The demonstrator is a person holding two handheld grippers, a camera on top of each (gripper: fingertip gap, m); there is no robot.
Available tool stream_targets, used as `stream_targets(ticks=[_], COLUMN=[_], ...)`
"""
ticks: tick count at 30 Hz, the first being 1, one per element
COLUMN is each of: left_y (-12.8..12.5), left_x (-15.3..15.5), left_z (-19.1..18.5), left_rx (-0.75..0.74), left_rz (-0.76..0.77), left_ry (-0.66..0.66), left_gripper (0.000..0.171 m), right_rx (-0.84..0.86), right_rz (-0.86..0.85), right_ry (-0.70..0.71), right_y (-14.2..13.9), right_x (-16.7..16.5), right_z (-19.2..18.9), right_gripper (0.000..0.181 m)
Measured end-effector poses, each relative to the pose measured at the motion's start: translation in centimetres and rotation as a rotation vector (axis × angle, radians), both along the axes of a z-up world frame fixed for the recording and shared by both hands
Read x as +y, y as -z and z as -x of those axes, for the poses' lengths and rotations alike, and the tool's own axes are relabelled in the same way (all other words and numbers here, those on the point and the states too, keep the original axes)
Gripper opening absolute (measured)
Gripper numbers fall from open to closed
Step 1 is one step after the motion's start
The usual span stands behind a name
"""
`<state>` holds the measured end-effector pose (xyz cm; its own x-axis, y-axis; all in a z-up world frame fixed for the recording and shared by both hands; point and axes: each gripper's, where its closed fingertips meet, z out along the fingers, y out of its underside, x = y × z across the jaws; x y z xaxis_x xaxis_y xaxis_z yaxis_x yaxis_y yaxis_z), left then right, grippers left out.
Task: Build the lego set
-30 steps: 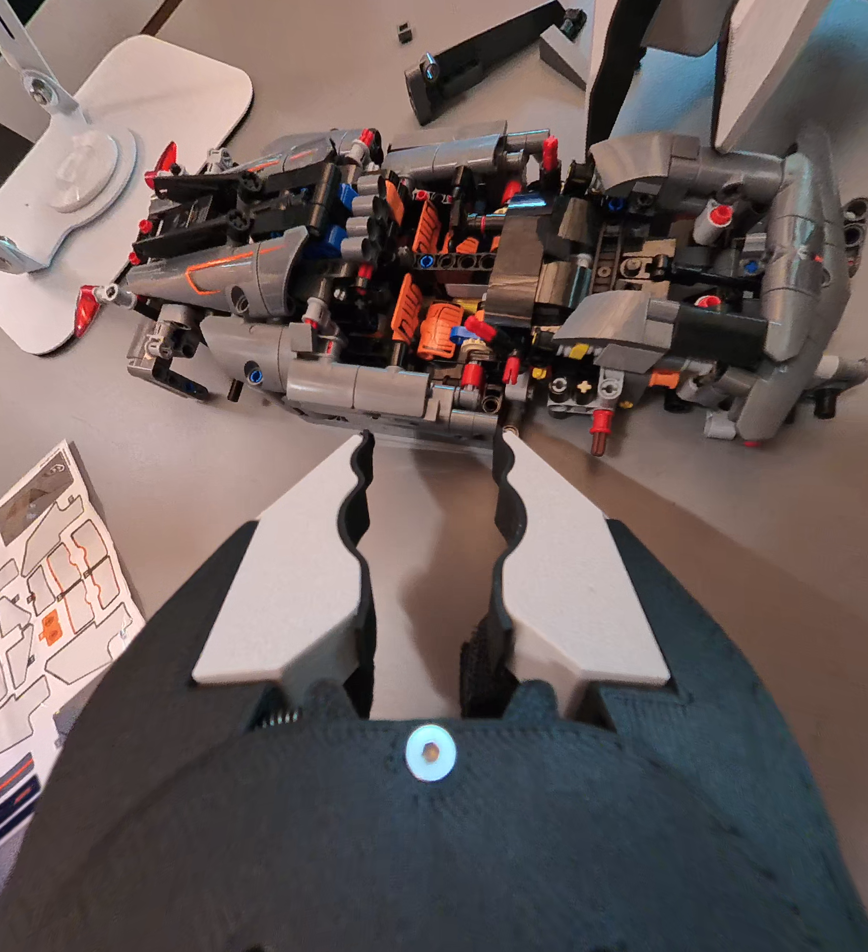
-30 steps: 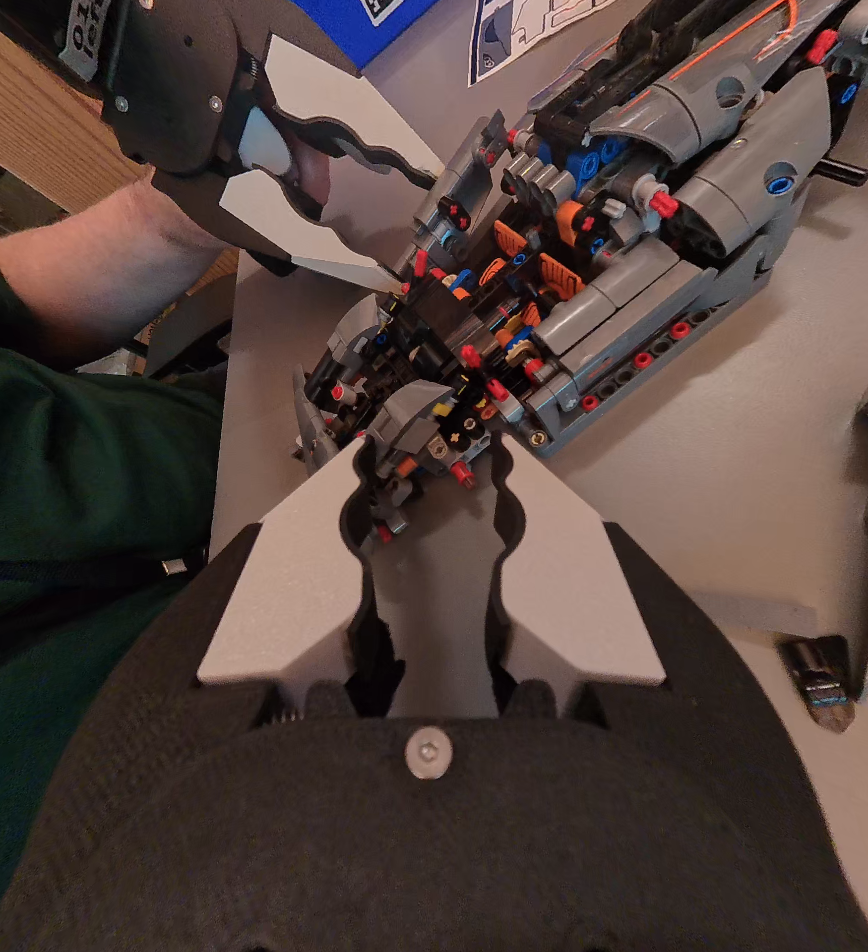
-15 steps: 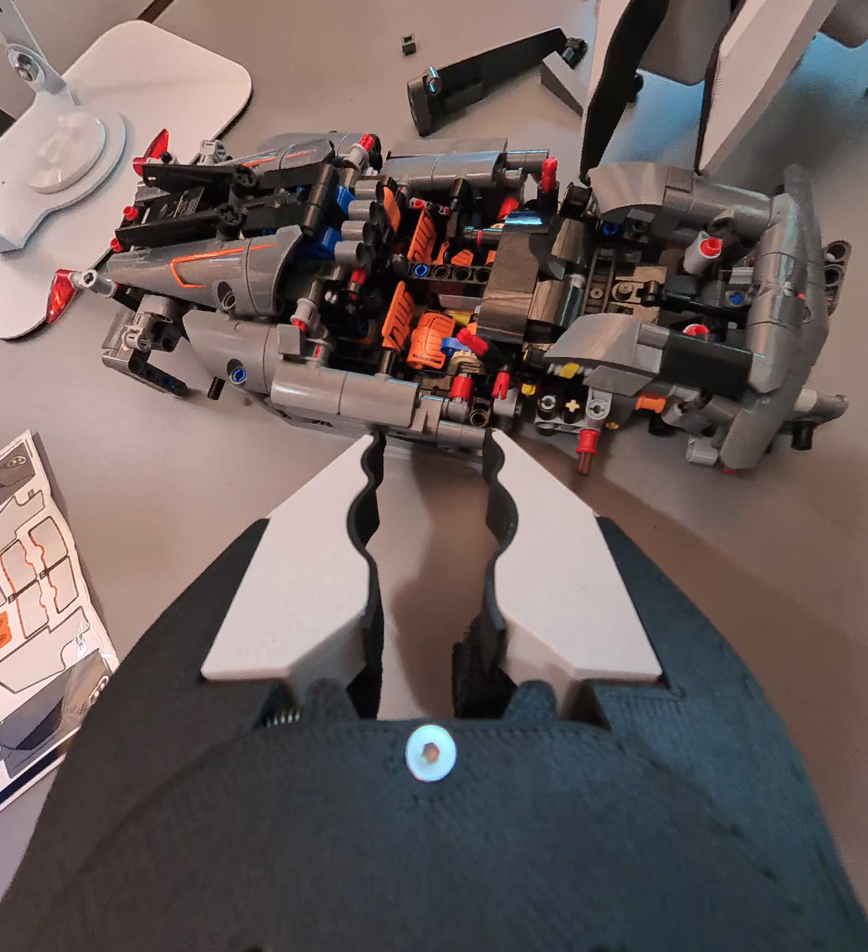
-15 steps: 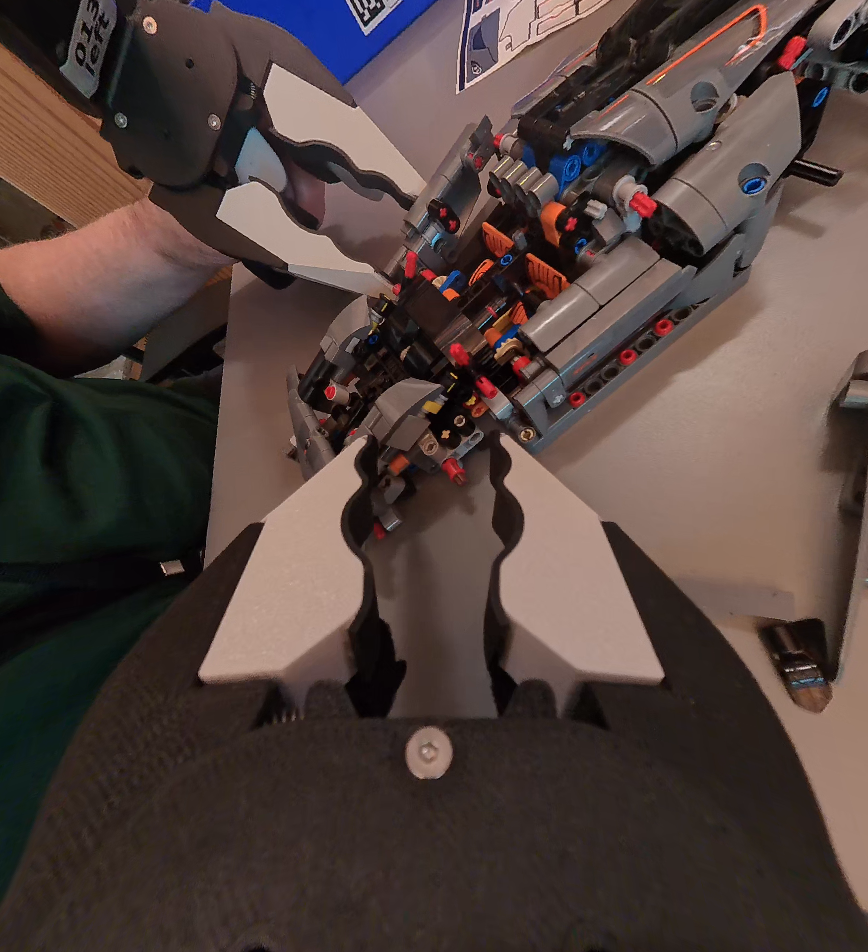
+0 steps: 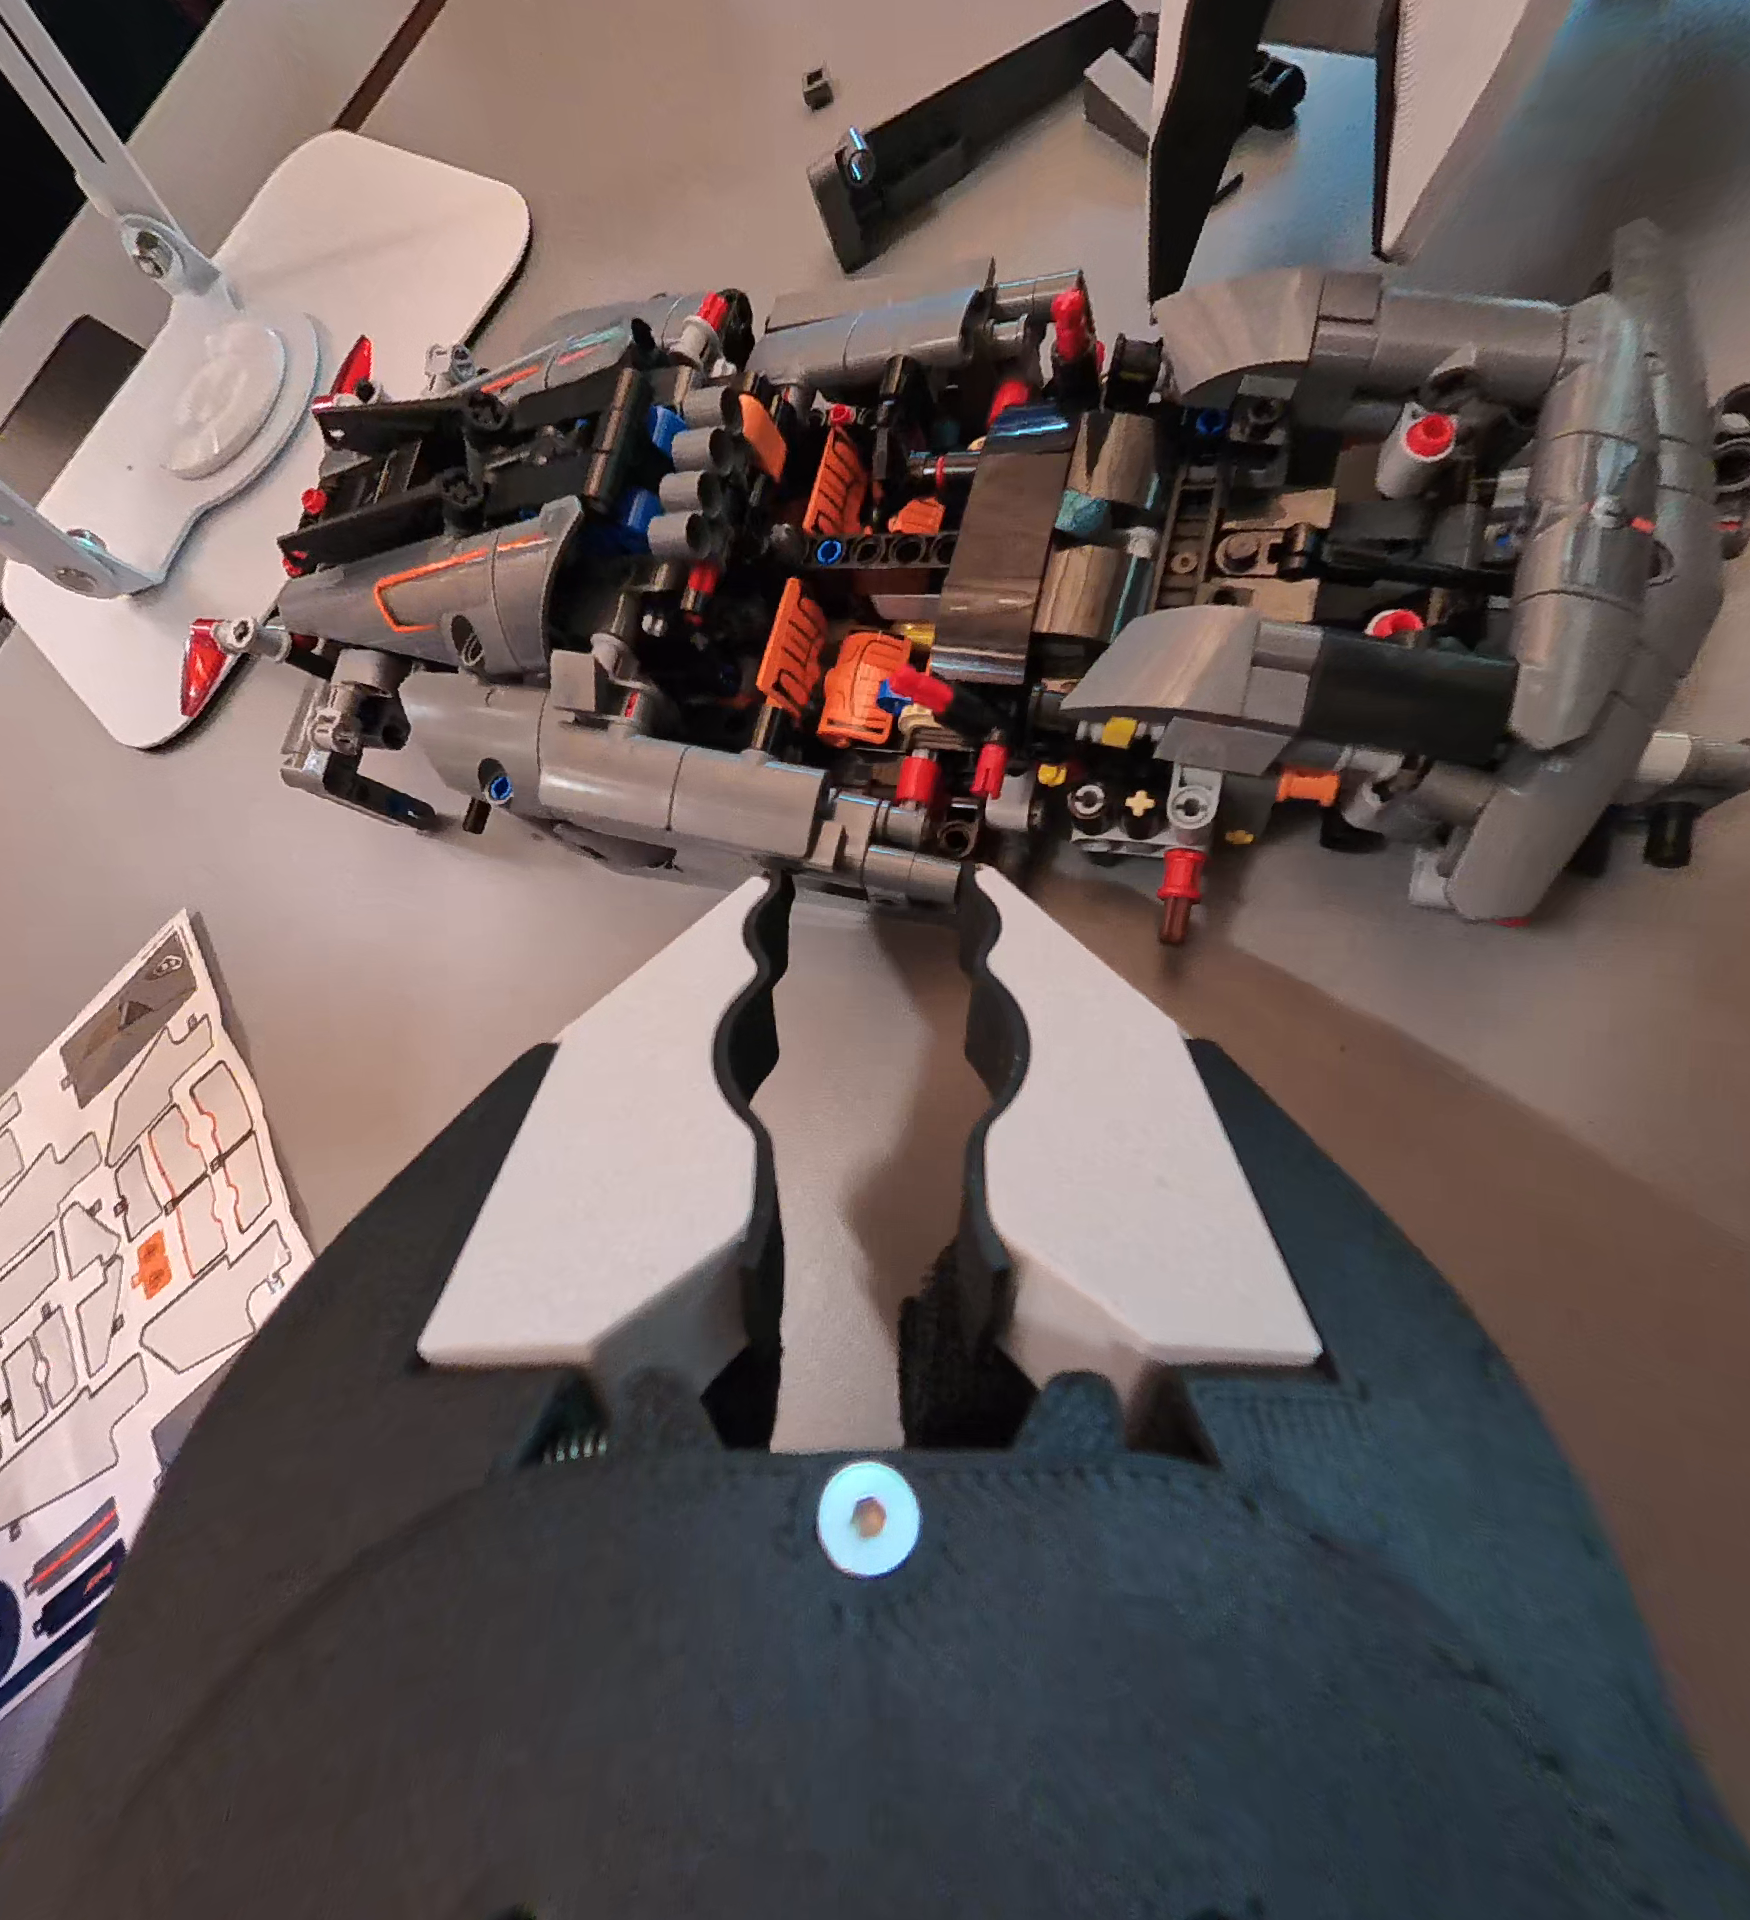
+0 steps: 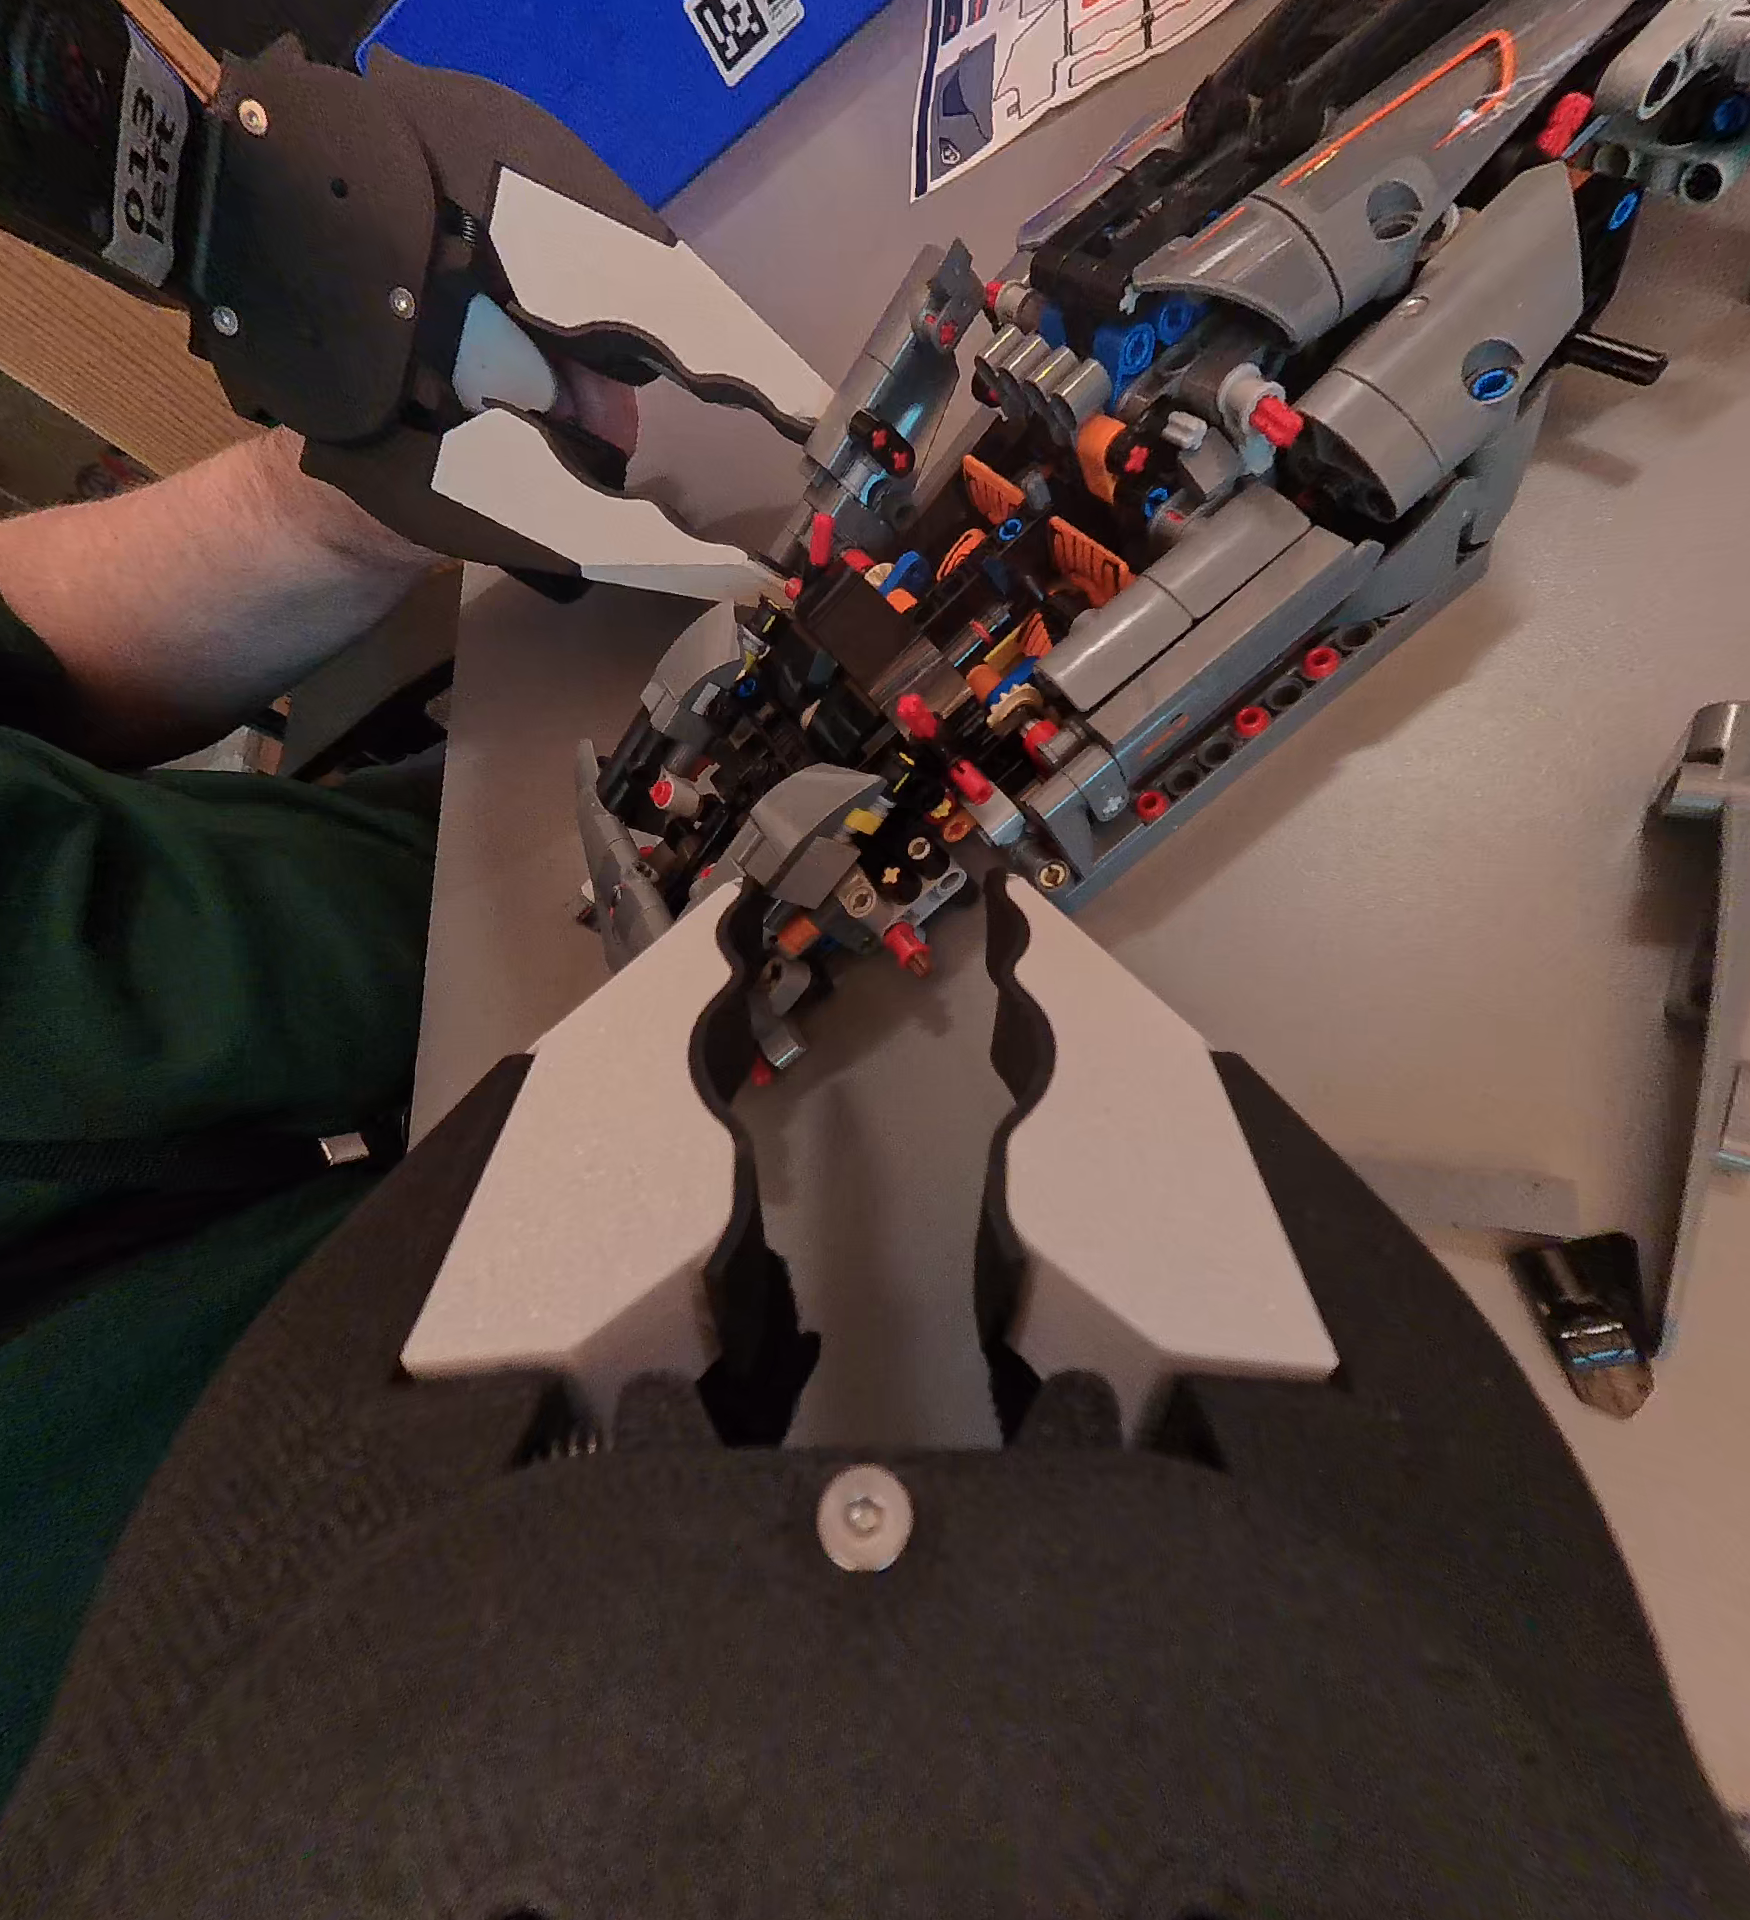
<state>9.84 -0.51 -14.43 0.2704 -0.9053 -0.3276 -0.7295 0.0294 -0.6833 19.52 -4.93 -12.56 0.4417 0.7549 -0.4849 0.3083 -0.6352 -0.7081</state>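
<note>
Both tools are on the car right now. Our left tool (image 5: 873,883) comes in low from the near side, fingers parted with a narrow-ish gap, tips touching the grey side panel of the lego car (image 5: 954,582) but not clamped on anything we can see. Our right tool (image 6: 855,899) reaches in at one end of the car, jaws apart around the small grey and black bits sticking out there; whether it's actually pinching them we can't tell.

Count: one half-built lego car lying in the middle of the surface (image 5: 1473,1091), two tools, one sticker sheet (image 5: 92,1247) near the surface's left edge, one white stand base (image 5: 331,312) at the far left, and one loose grey lego panel (image 6: 1723,997) off to the side.

Versus half a second back, the left tool's gap looks a touch narrower, and the car sits a bit closer in the right wrist view.
</note>
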Motion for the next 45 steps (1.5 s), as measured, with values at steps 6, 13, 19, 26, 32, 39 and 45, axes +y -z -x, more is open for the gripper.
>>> stream_targets(ticks=[6, 13, 19, 26, 32, 39, 45], left_y=[0.0, -0.07, -0.18, -0.15, -0.05, 0.02, 0.18], left_x=[-0.02, 0.01, 0.15, 0.17, 0.24, 0.28, 0.36], left_z=[0.02, 0.07, 0.16, 0.17, 0.13, 0.18, 0.18], left_rx=[0.004, 0.043, 0.073, 0.06, 0.008, -0.028, -0.088], left_rz=[-0.022, -0.097, -0.168, -0.158, -0.067, -0.002, 0.118], left_ry=[0.003, 0.009, 0.014, 0.012, -0.009, -0.03, -0.054], left_gripper=[0.029, 0.027, 0.026, 0.026, 0.029, 0.031, 0.038], right_rx=[-0.002, -0.003, -0.003, -0.004, -0.004, -0.004, -0.006], right_rz=[-0.002, -0.001, 0.0, -0.001, -0.002, 0.0, -0.001], right_ry=[0.001, 0.002, 0.004, 0.004, 0.002, 0.008, 0.007], right_y=[-0.02, 0.04, 0.05, 0.04, 0.02, 0.05, 0.1], right_x=[0.0, 0.03, 0.05, 0.03, -0.02, 0.08, 0.08], right_z=[-0.04, -0.09, -0.14, -0.14, -0.12, -0.25, -0.23], right_gripper=[0.041, 0.041, 0.041, 0.041, 0.041, 0.041, 0.041])
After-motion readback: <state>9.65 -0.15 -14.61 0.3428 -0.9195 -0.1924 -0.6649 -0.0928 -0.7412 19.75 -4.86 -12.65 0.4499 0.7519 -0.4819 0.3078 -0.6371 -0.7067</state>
